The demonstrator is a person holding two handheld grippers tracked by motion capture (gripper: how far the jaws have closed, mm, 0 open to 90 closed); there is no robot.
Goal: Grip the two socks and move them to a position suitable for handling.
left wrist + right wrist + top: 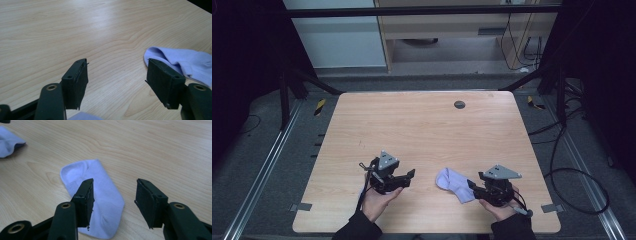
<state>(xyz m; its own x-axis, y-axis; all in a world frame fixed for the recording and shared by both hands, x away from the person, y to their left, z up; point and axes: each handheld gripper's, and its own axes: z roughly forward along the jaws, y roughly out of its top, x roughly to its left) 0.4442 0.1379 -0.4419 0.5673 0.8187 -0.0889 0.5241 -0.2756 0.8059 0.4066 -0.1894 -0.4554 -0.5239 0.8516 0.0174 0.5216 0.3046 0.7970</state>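
A pale lilac sock [452, 181] lies flat on the wooden table [422, 130] near the front edge, between the two grippers. My right gripper [475, 186] is open just right of the sock. In the right gripper view the sock [107, 202] runs under the left jaw of this gripper [115, 181], with bare wood between the jaws. My left gripper [408, 178] is open, held low and pointing at the sock [185, 62], with nothing between its fingers [117, 62]. A second pale sock [7, 141] lies by the left gripper, and its edge [85, 116] peeks from under the jaws.
A dark round grommet [459, 104] sits near the table's far edge. Grey tape tabs [301, 206] [551, 207] mark the front corners. Cables [562, 165] trail over the floor on the right. Black frame legs stand at both far sides.
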